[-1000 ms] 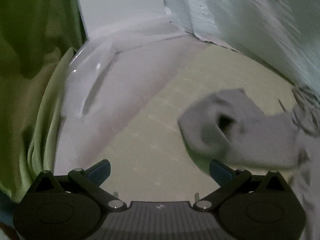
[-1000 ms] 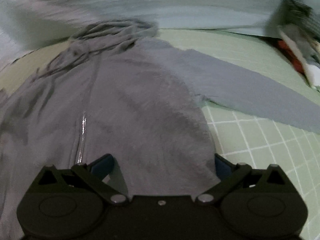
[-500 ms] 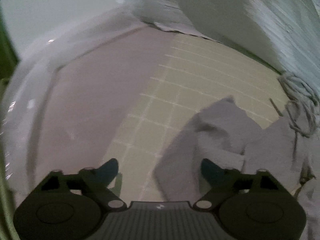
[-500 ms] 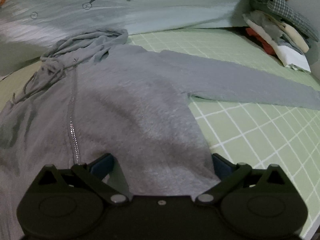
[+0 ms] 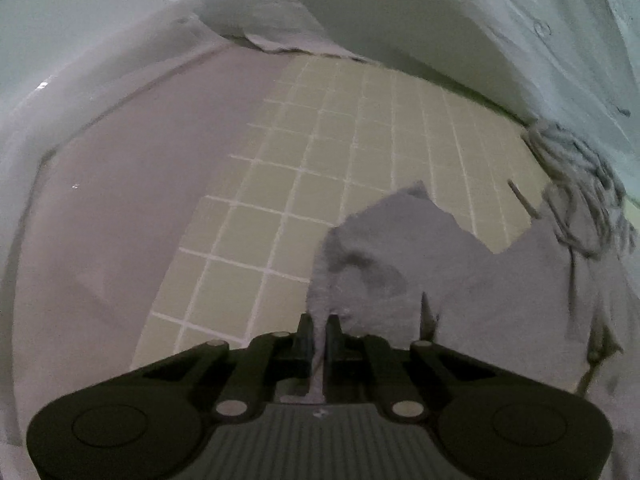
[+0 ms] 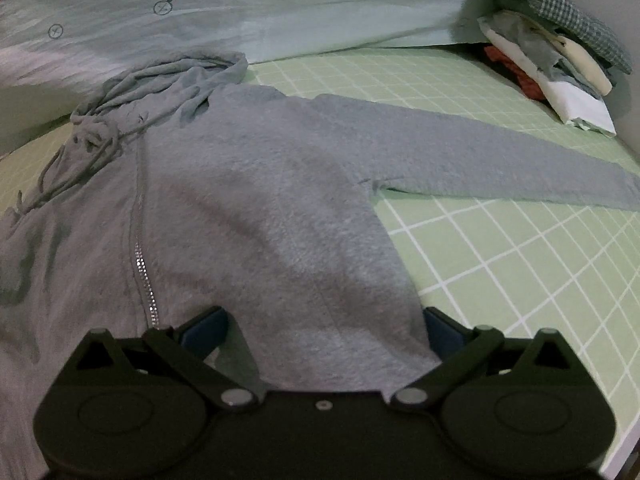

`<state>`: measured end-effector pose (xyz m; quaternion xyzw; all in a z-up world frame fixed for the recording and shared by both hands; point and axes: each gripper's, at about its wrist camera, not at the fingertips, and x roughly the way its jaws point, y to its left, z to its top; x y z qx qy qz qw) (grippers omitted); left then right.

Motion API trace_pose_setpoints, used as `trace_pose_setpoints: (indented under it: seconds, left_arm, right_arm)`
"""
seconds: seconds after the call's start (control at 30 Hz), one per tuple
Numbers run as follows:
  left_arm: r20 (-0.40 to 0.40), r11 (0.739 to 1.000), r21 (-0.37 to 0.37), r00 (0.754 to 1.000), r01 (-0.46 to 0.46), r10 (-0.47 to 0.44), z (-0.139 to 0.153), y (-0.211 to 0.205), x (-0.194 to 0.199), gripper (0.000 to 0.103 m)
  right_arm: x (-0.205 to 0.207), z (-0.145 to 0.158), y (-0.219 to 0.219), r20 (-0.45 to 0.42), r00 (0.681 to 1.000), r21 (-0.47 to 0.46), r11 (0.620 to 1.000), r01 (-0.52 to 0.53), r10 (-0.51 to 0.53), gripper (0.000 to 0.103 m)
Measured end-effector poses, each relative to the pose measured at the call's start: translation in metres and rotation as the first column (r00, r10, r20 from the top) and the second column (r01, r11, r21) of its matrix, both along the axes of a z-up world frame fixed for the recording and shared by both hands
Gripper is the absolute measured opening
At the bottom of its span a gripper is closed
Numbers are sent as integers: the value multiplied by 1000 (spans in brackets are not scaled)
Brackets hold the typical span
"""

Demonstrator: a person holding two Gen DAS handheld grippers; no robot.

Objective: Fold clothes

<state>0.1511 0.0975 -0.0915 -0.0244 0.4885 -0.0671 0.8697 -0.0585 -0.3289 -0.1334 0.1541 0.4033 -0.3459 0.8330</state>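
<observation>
Left hand-held gripper (image 5: 318,326) clamped on hoodie (image 6: 256,208) sleeve; right hand-held gripper (image 6: 324,324) apart.

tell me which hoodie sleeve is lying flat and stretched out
The right sleeve, straight across the green checked sheet. The left sleeve is crumpled, pinched in the left gripper.

Both views are dim and grainy, with muted colour — the left wrist view darker and washed toward grey-purple. Fisheye bending curves the grid lines of the bed sheet (image 6: 500,264) and blackens the corners. A soft shadow falls across the grey hoodie (image 6: 256,208) near the lens. Small glints mark the pale surface (image 5: 42,86) at far left — edges there look smeared.
</observation>
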Motion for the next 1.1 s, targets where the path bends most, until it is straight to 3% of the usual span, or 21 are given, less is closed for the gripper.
trace_pose_setpoints:
  seconds: [0.07, 0.13, 0.23, 0.27, 0.3, 0.4, 0.47, 0.53, 0.6, 0.8, 1.1]
  left_arm:
    - [52, 997, 31, 997, -64, 62, 10, 9, -4, 6]
    - [114, 982, 48, 978, -182, 176, 24, 32, -8, 6]
    - [169, 919, 27, 907, -394, 385, 40, 72, -19, 6]
    - [179, 889, 15, 876, -458, 448, 44, 86, -22, 7]
    - [169, 874, 6, 862, -486, 478, 44, 95, -25, 11]
    - [119, 852, 20, 847, -523, 517, 35, 107, -34, 19]
    - [114, 849, 15, 845, -528, 523, 32, 112, -34, 22]
    - [108, 846, 11, 841, -533, 529, 29, 117, -34, 40]
    - [103, 842, 6, 838, -539, 535, 27, 123, -34, 49]
    - [85, 833, -7, 830, -553, 552, 19, 138, -34, 58]
    - [13, 870, -61, 871, -489, 491, 0, 148, 18, 58]
  right_arm:
    - [-1, -1, 1, 6, 1000, -6, 1000, 2, -2, 103]
    - [-2, -1, 1, 10, 1000, -8, 1000, 0, 0, 103]
    - [-3, -2, 1, 16, 1000, -14, 1000, 0, 0, 103]
    - [-3, -2, 1, 20, 1000, -17, 1000, 0, 0, 103]
    - [-4, -3, 2, 24, 1000, -21, 1000, 1, 0, 103]
    - [-5, -4, 3, 34, 999, -28, 1000, 6, -5, 103]
    - [-5, -4, 3, 36, 999, -30, 1000, 8, -7, 103]
    - [-5, -4, 2, 36, 999, -31, 1000, 7, -6, 103]
    - [-6, -4, 2, 36, 999, -30, 1000, 7, -5, 103]
    - [-6, -4, 1, 36, 999, -30, 1000, 4, -3, 103]
    - [-4, -4, 2, 34, 999, -29, 999, 14, -13, 103]
